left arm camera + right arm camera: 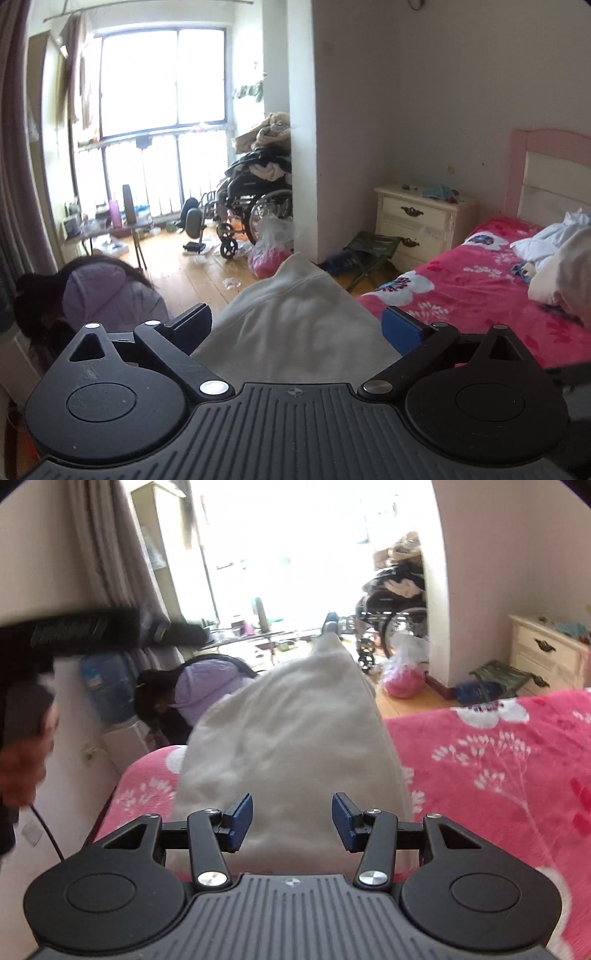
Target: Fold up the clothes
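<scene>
White garment on the bed, seen between the fingers of both grippers.

Nearest, the left gripper (301, 326) stands spread wide, its pads clear of the white garment (295, 317) that runs between them; the right gripper (292, 821) is likewise parted, with no visible press on the cloth. The garment lies on the bed (498, 768) with its pink floral cover. Beyond, on the wooden floor, a clear plastic bag (271, 245) holds something pink. Farther back, a wheelchair (255, 199) carries heaped clothes, and a person in a lilac jacket (107, 291) bends low.
</scene>
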### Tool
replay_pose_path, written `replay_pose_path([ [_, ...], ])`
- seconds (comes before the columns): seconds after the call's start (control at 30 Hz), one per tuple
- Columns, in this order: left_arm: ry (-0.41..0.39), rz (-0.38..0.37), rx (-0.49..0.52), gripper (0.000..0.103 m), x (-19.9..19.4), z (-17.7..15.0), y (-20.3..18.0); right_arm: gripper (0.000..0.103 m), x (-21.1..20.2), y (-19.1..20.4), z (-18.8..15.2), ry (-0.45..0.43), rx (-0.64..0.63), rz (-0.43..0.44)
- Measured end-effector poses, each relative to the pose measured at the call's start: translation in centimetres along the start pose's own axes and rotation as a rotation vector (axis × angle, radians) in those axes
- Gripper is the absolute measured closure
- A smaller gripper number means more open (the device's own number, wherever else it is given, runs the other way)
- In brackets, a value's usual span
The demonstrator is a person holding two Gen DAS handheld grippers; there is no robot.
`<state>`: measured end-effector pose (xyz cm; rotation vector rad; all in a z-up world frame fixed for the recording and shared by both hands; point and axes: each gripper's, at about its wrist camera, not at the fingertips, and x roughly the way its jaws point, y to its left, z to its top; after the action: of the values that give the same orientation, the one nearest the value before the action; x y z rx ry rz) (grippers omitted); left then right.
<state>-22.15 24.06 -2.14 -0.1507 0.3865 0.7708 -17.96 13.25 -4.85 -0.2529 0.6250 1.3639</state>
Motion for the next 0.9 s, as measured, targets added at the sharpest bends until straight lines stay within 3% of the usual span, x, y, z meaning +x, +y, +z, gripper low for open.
replay_pose_path([
  [0.17, 0.014, 0.004, -0.152, 0.001, -1.1, 1.2, -0.7, 0.051, -3.4, -0.3, 4.1, 0.066, -0.055, -0.007],
  [0.27, 0.005, -0.031, -0.196, 0.0, -2.2, 1.1, -1.5, 0.05, -5.1, 0.4, 6.1, 0.083, -0.101, -0.009],
  [0.47, 0.067, -0.075, -0.306, 0.0, -3.2, -1.1, -2.1, 0.047, -5.6, 1.0, 7.0, 0.108, -0.115, -0.062],
  [0.67, -0.037, 0.037, -0.265, 0.0, -3.8, -0.2, -0.7, 0.047, -5.6, 0.8, 7.7, 0.157, -0.104, -0.127],
  [0.9, 0.058, 0.092, -0.272, 0.0, -2.9, -0.3, -0.3, 0.047, -6.2, 1.0, 8.0, 0.202, -0.041, -0.188],
])
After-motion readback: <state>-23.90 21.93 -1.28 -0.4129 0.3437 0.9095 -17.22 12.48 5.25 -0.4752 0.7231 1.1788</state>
